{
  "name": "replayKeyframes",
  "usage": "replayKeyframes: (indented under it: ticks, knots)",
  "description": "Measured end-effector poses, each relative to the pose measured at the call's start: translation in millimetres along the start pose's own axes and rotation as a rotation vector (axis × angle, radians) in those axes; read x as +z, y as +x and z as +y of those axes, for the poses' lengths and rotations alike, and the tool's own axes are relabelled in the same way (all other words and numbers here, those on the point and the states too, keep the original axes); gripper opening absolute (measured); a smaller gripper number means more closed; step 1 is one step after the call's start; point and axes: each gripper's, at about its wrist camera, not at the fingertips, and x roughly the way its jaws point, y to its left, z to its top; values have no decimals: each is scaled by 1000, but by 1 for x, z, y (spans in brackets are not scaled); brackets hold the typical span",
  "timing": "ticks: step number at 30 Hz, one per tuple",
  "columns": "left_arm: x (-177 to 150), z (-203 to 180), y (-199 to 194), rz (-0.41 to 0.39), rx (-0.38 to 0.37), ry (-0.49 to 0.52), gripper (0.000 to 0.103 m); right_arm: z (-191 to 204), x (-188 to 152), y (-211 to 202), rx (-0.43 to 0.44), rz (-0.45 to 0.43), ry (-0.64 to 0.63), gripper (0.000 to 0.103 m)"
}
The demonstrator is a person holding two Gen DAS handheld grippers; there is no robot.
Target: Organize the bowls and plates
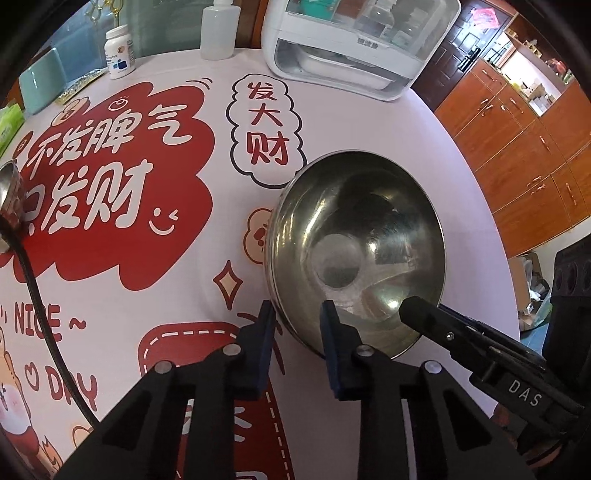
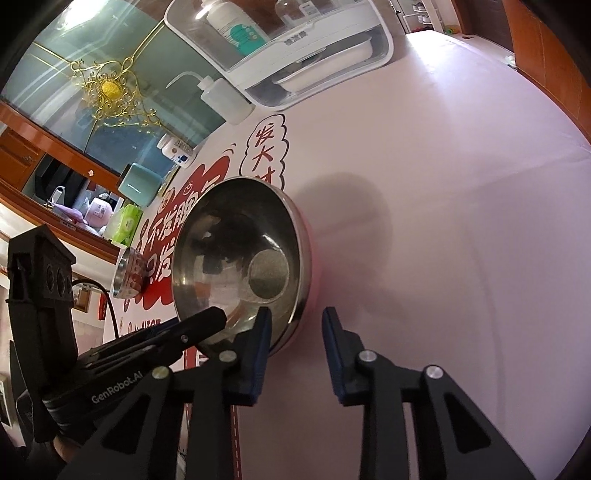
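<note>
A steel bowl [image 1: 354, 251] sits on the pink printed tablecloth [image 1: 155, 192]; it also shows in the right wrist view [image 2: 240, 266]. My left gripper [image 1: 297, 317] is open, its jaws straddling the bowl's near rim, one finger outside and one inside. My right gripper [image 2: 295, 325] is open, straddling the bowl's rim on the opposite side; one of its fingers [image 1: 417, 310] reaches into the bowl in the left wrist view. A small steel cup [image 2: 129, 273] stands farther left on the cloth.
A white dish cabinet [image 1: 354, 44] stands at the table's far edge, with a squeeze bottle [image 1: 221, 29] and a pill bottle [image 1: 120, 51] to its left. A teal box [image 2: 138, 184] and green tissue pack [image 2: 127, 221] sit at the table's left. A black cable [image 1: 40, 295] crosses the cloth.
</note>
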Motion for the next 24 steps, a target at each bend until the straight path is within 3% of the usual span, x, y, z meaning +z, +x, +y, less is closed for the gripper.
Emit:
replayKeyframes:
  ticks: [7, 24]
  knots:
    - [-9, -2, -2, 9, 9, 16, 21, 1, -4, -2, -8, 8, -6, 17]
    - [-47, -7, -13, 53, 1, 43, 21, 7, -39, -21, -28, 50, -40, 16]
